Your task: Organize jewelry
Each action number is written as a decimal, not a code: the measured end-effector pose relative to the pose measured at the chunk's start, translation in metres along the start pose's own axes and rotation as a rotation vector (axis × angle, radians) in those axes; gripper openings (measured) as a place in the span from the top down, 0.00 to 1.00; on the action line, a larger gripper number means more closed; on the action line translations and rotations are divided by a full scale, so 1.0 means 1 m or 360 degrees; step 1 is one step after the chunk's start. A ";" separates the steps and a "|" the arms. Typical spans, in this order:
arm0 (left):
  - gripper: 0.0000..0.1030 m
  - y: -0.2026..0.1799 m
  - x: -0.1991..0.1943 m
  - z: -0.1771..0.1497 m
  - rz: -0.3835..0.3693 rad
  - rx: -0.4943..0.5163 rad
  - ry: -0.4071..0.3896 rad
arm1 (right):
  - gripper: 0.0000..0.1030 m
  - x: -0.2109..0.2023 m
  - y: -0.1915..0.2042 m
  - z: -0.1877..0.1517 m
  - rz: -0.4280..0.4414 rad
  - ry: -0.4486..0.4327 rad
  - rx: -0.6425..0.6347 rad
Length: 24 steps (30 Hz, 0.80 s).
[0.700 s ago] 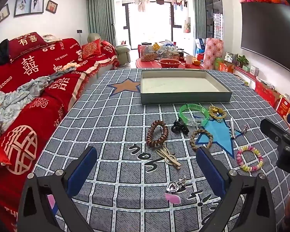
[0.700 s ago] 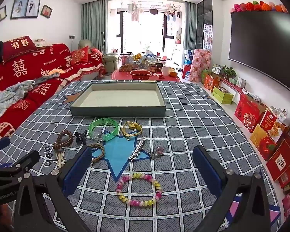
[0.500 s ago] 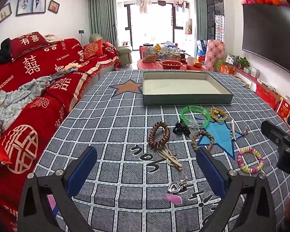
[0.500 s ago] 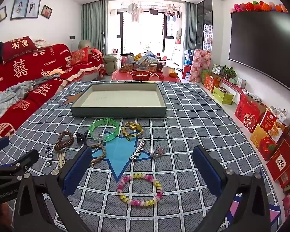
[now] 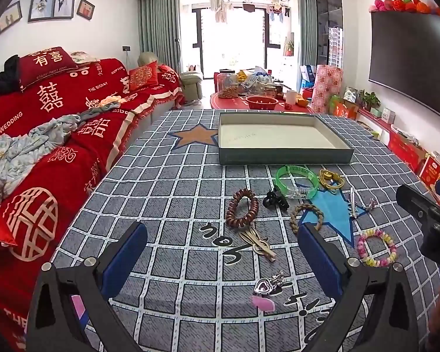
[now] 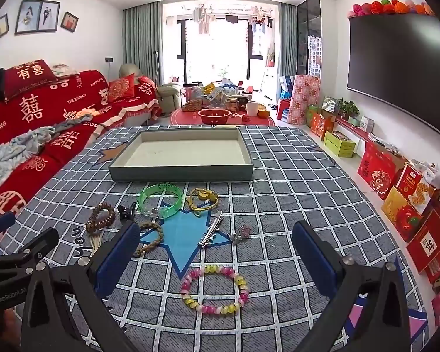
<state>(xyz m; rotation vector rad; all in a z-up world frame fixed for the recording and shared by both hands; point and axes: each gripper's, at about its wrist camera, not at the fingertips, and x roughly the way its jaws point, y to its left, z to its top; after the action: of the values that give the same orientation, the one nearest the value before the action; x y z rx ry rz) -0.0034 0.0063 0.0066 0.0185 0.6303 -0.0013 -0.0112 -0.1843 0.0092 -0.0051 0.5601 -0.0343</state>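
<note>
Left tool [image 5: 221, 245] and right tool [image 6: 215, 243] — both spread wide, holding nothing, poised above the checked cloth of the table [image 6: 293, 176]. Change over the last fraction of a second: slight only; the views have crept a little forward and the jewelry has not shifted, so the sorting reads as not yet begun, with every piece outside the tray. Nearest the left tool: a silver heart pendant [image 5: 264, 286], then tan hair ties [image 5: 258, 242]. Nearest the right tool: a pink-and-yellow bead bracelet [image 6: 214, 290], a full ring lying flat between its fingers. Middle row: brown coiled hair tie [image 5: 242, 211], black claw clip [image 5: 275, 199], braided tan band [image 6: 151, 237], silver hair clip [image 6: 211, 233], small pink-stoned trinket [image 6: 242, 231]. Beyond: translucent green bangle [image 6: 160, 198], yellow cord piece [image 6: 204, 201]. Farthest — a shallow grey tray [image 6: 180, 173], pale inside, holding no item, the likely destination.
</note>
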 end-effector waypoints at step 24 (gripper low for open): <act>0.00 0.002 -0.004 0.002 -0.0013 -0.0022 -0.0015 | 0.00 -0.008 0.000 0.006 0.0008 -0.0026 0.0003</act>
<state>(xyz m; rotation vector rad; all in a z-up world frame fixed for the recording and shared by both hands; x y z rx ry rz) -0.0049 0.0082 0.0108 0.0028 0.6210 -0.0051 -0.0144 -0.1843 0.0188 -0.0020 0.5438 -0.0301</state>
